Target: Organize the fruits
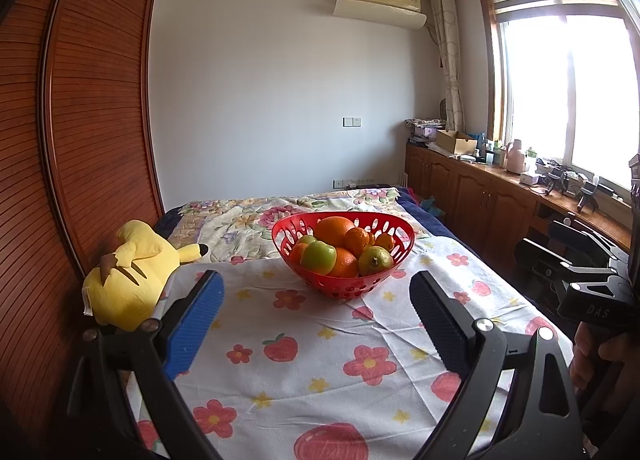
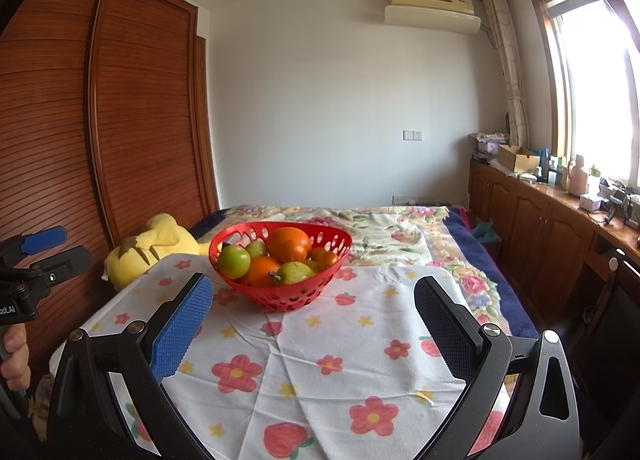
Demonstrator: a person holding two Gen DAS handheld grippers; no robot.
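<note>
1. Table (image 1: 320,360) wore a white flowery cloth.
2. Yellow plush (image 1: 132,276) lay at its far left corner.
3. Left gripper (image 1: 316,320) and right gripper (image 2: 314,324) both hung over the near edge, jaws wide apart, nothing between them.
4. Red basket (image 1: 340,288) sat near the far edge, piled with oranges (image 1: 334,230), green apples (image 1: 318,258) and a pear (image 1: 374,260).

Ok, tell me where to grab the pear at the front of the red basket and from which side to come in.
Grip the pear across its wide yellow-green body, not the narrow stem end, which points left in the right wrist view. Come from above and the front, over the low near rim of the red basket: oranges crowd it behind and to the left. The open right gripper is probably best placed.
</note>
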